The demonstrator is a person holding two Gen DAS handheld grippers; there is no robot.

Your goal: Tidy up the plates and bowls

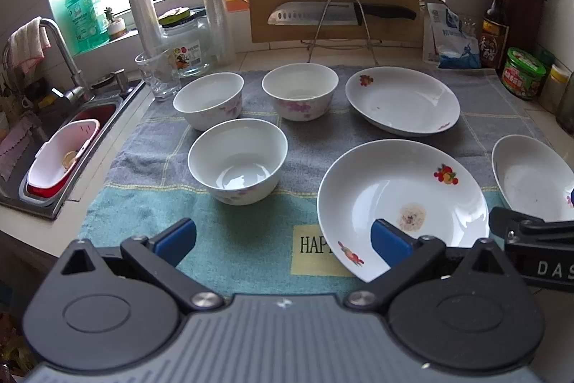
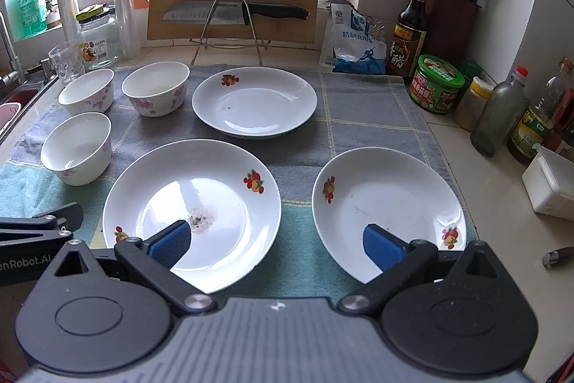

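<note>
Evidently both tongs, left tongs (image 1: 283, 241) and right tongs (image 2: 276, 244), gape wide, gripping nothing.

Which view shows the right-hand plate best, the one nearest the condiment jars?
The right wrist view: the right-hand plate appears almost whole on the towel, with only its near edge hidden behind the open right gripper. The left wrist view catches just its left part at the frame's edge.

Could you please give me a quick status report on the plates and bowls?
Left gripper open, right gripper open, both empty. Three bowls, three plates unstacked on towel. Nothing in the way.
</note>
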